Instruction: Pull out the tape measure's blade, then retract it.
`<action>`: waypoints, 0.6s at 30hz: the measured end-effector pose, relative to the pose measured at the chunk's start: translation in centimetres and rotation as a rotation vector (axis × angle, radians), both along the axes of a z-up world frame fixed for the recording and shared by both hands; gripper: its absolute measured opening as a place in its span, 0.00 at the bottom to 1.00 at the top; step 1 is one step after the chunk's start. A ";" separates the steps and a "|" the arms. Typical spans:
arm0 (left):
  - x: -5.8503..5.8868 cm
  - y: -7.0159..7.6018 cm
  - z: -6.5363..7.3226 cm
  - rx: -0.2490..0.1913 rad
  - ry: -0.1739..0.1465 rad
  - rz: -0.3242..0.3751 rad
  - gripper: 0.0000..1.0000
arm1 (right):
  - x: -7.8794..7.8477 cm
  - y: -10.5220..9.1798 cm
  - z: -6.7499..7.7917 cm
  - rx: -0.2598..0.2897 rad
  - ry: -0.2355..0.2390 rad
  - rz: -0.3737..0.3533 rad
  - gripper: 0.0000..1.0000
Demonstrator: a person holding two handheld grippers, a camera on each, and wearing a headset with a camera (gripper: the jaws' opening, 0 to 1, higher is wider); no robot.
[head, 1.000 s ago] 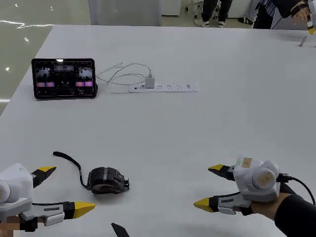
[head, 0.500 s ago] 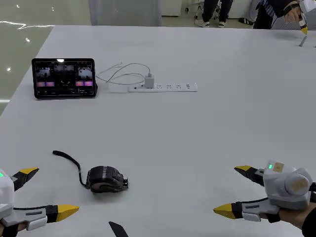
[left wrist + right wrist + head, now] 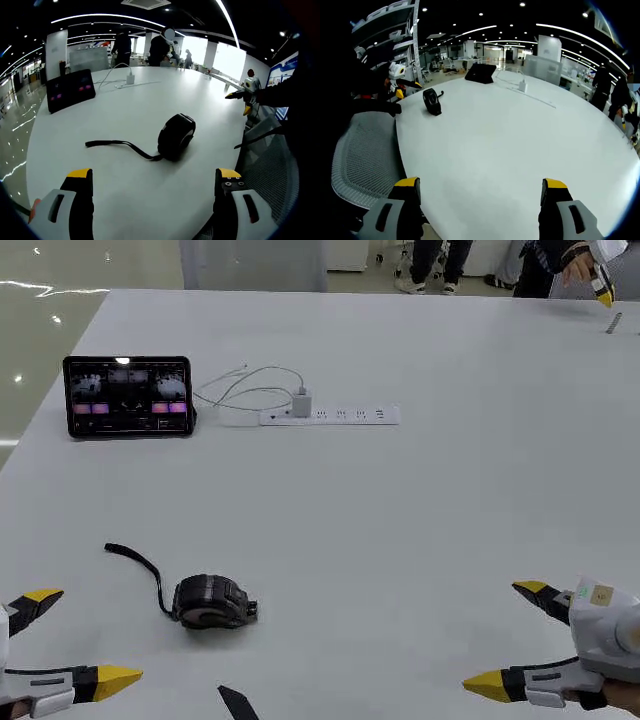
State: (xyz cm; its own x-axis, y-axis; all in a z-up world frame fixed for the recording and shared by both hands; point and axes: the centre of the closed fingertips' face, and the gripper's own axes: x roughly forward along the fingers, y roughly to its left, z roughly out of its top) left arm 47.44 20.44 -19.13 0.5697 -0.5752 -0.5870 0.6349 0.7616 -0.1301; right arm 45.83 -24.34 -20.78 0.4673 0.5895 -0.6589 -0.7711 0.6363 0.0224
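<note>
the black round tape measure (image 3: 210, 602), blade wound in, lies on the white counter (image 3: 400, 500) near the front edge, its black wrist strap (image 3: 143, 564) trailing away. the left hand-held gripper (image 3: 85, 636) hovers just beside it, yellow-tipped jaws apart and empty. the right hand-held gripper (image 3: 500, 635) sits well apart, jaws also spread. the head view shows a dark tablet (image 3: 128, 398) and a white power strip (image 3: 330, 417); the right gripper view shows a grey mesh chair (image 3: 365, 160) at the counter's edge.

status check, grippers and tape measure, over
Left gripper open, empty. Right gripper open, empty. Tape measure on table between them, blade in, strap trailing. Nothing blocking.
</note>
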 end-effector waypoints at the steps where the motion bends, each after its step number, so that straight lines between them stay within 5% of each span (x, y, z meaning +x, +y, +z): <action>1: 0.0 0.0 0.1 0.011 -0.008 -0.002 0.99 | 0.0 -0.2 0.0 0.000 0.001 -0.003 0.99; 7: 0.0 -0.1 0.4 0.050 -0.007 -0.030 0.99 | -0.3 -1.1 -0.3 -0.009 0.014 -0.024 0.99; 18: -0.2 0.0 0.5 0.009 0.022 -0.019 0.99 | -0.6 -1.2 -0.8 -0.011 0.034 -0.027 0.99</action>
State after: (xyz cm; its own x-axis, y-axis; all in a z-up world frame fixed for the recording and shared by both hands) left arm 47.24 20.43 -18.65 0.5457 -0.5808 -0.6040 0.6466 0.7504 -0.1374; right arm 45.24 -25.52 -21.56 0.4602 0.5698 -0.6808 -0.7526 0.6572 0.0413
